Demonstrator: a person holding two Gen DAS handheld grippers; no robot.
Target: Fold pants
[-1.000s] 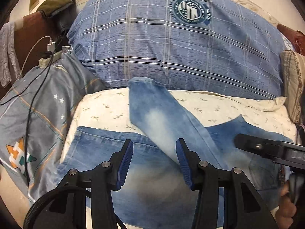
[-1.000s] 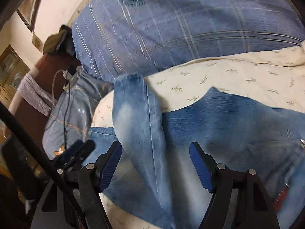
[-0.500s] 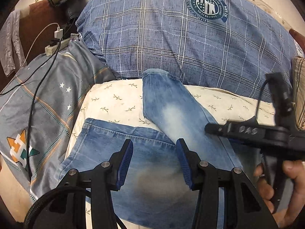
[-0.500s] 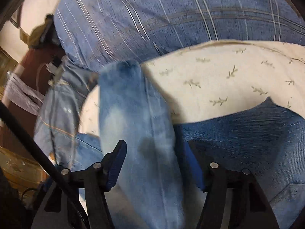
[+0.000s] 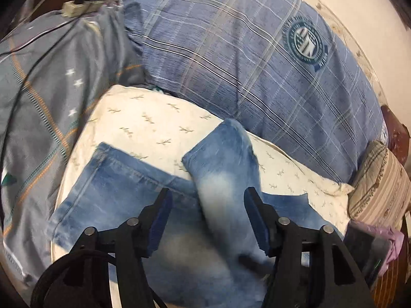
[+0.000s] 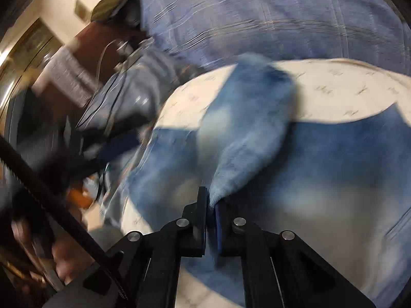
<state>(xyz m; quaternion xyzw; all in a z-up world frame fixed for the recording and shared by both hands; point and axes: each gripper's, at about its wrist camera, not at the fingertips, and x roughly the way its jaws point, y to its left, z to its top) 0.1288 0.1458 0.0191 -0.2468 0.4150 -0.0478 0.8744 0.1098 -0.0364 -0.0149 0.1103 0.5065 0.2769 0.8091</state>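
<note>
Faded blue jeans (image 5: 123,195) lie flat on a cream leaf-print sheet (image 5: 143,120). One pant leg (image 5: 226,164) is folded back over them, its cuff pointing at the pillows. My left gripper (image 5: 208,218) hovers over that leg with its jaws opening; the leg passes under the gap and the pads do not press it. In the right wrist view my right gripper (image 6: 211,205) is closing, and its pads pinch a bunched ridge of the folded leg (image 6: 246,118) above the rest of the jeans (image 6: 334,166). This view is blurred by motion.
A big blue plaid pillow (image 5: 244,59) fills the back. Grey star-print bedding (image 5: 51,82) with a cable and a power strip (image 5: 79,3) lies to the left, and a striped cushion (image 5: 380,184) to the right. A person's hand (image 6: 61,256) shows at lower left.
My right gripper came down over the folded leg and closed on it, bunching the denim. My left gripper's jaws widened, and it swung and rolled, so the right gripper has left its view.
</note>
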